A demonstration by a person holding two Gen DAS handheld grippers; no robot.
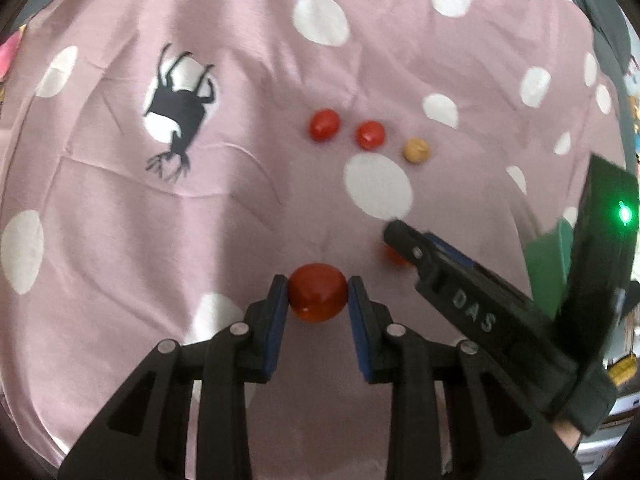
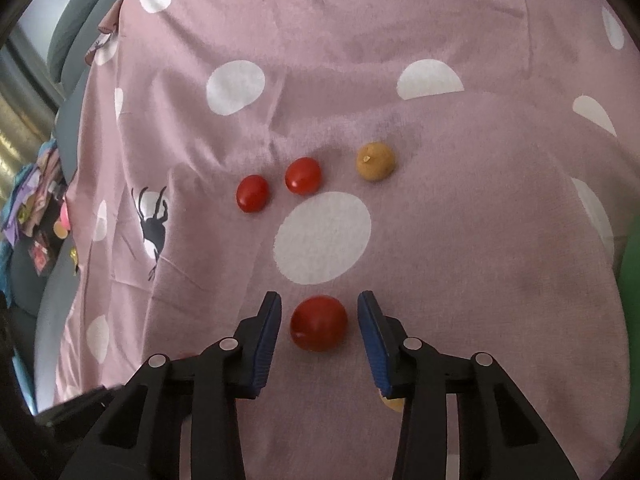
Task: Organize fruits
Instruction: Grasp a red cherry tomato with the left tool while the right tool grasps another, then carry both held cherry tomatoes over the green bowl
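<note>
In the left wrist view my left gripper (image 1: 318, 294) is shut on a red cherry tomato (image 1: 317, 298), both blue pads touching its sides, just above the pink cloth. Two more red tomatoes (image 1: 325, 125) (image 1: 371, 134) and a tan round fruit (image 1: 417, 150) lie in a row further ahead. My right gripper (image 2: 319, 322) is open around another red tomato (image 2: 319, 328) on the cloth, with gaps on both sides. The same row shows ahead of it: two tomatoes (image 2: 253, 193) (image 2: 303, 175) and the tan fruit (image 2: 375, 161). Another tan fruit (image 2: 393, 403) peeks out under its right finger.
A pink cloth with white dots (image 1: 378, 186) and black deer prints (image 1: 176, 114) covers the surface. The right gripper's black body (image 1: 472, 304) crosses the left view at right, partly hiding a red tomato (image 1: 394, 256). A green object (image 2: 630, 300) sits at the right edge; clutter (image 2: 36, 216) lies beyond the cloth's left edge.
</note>
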